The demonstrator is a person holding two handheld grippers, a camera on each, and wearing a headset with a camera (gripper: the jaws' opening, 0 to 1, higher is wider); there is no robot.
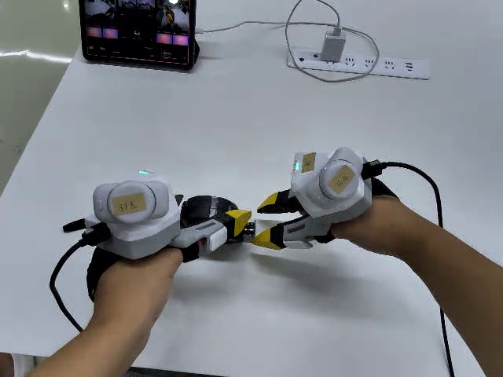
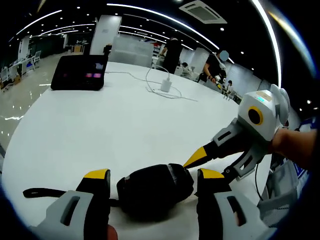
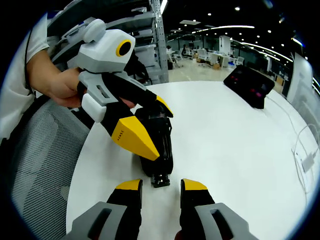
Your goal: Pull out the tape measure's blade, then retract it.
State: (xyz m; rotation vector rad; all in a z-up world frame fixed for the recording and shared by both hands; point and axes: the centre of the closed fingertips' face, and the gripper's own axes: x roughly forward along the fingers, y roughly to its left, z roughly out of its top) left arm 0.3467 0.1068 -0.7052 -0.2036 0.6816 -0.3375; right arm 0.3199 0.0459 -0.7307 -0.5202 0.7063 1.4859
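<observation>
White bench [image 1: 236, 118] in a bright open office; left gripper [image 2: 154, 176] jaws clasp the black tape measure [image 3: 165, 150], right gripper [image 3: 161, 187] jaws narrowly parted.

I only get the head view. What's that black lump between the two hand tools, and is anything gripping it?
Observer: It's a tape measure. In the left gripper view, the left gripper has its fingers closed on either side of the case.
Operator: And the other tool?
Observer: In the right gripper view, the right gripper has its fingers open. The blade end sits just ahead between them, not yet pinched.
</observation>
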